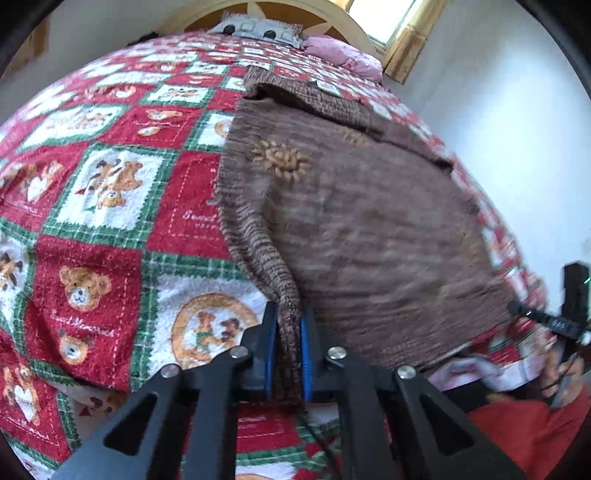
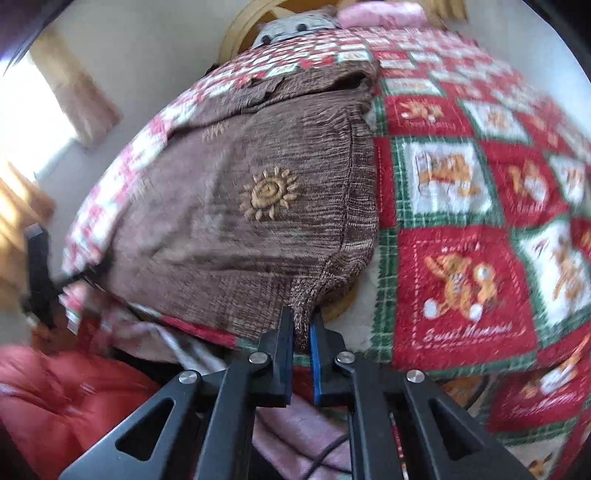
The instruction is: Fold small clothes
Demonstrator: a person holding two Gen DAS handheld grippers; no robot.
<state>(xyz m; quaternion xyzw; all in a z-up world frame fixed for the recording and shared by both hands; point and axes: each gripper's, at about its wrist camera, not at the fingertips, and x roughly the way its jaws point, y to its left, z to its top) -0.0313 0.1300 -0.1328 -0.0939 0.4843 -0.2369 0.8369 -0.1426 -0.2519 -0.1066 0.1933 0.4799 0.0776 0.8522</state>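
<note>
A fleecy bedspread [image 1: 110,206] covers the whole bed beyond both pairs of fingers, a nubby patchwork of red and white squares framed in green plaid, printed with teddy bears and script lettering. On it, stretching away from the fingertips toward the head of the bed, lies the brown knit garment [image 1: 354,221], a coarse, ribbed weave in mottled brown and tan with embroidered sun-shaped motifs in golden thread; its far end is folded over into a thicker band, and its near edge hangs at the edge of the bed. The left gripper [image 1: 289,325] is clamped on one near corner of the garment: a twisted, rope-like strip of the knit runs straight down between the blue-lined black fingers [image 1: 267,343], pressed from both sides. The right gripper [image 2: 302,325] is likewise clenched on the other near corner, where the rounded hem bunches into a narrow fold between its blue pads. Far past the fingers, against a curved pale wooden headboard [image 1: 332,14], rest a grey patterned pillow [image 1: 255,29] and a soft pink cushion [image 1: 343,55]. Beside the left fingers, low and to the right in the left wrist view, a red padded sleeve [image 1: 528,424] shows, blurred. Smooth pale walls and a bright window with a light wooden frame [image 1: 406,40] close the room behind.
</note>
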